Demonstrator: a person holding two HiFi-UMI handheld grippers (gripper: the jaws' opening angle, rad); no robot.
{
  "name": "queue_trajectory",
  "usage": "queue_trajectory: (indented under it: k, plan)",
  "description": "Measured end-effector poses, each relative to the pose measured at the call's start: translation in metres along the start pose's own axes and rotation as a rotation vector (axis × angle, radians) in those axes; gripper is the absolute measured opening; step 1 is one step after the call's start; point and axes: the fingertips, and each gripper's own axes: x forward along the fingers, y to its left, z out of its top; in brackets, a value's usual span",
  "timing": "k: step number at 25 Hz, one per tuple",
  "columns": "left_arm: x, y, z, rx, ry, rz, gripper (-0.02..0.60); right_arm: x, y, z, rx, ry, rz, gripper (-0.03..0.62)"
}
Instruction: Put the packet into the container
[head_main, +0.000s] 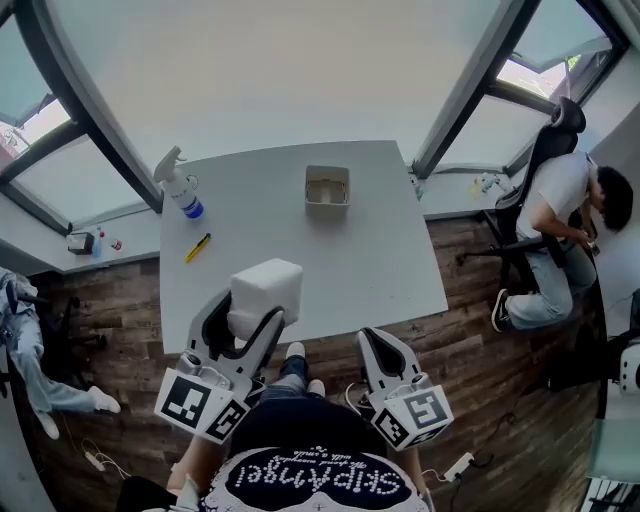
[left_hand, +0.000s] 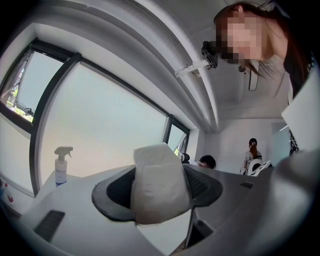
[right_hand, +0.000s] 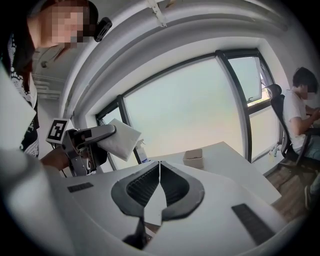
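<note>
Clamps white packet (head_main: 266, 285) in left gripper (head_main: 245, 322), lower centre, raised for carrying to container (head_main: 327, 190), upper centre; right gripper (head_main: 378, 345) closed, empty.

Soft, pale daylight is flooding in through tall frosted windows (head_main: 260, 70), which are standing in dark slanting frames (head_main: 468, 88) around the corner of the room. A white square worktop (head_main: 385, 255) is sitting in that corner, over dark wood-plank flooring (head_main: 470, 335). A low grey sill (head_main: 125, 240) is running beneath the glass on both sides. At the right, a person (head_main: 560, 215) is sitting in a black office chair (head_main: 552, 135) beside the window. A white power strip (head_main: 457, 466) is lying on the floor. Overhead, a white ceiling (left_hand: 165, 60) is curving down toward plain white walls (left_hand: 227, 145).
</note>
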Motion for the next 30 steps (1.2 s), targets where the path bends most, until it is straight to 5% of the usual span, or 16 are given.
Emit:
queue_trajectory:
  k: [30]
  plan:
    - [0.041,0.045,-0.007,-0.021,0.043,-0.081,0.278,0.056,-0.005,0.014,0.004,-0.005,-0.077,0.015]
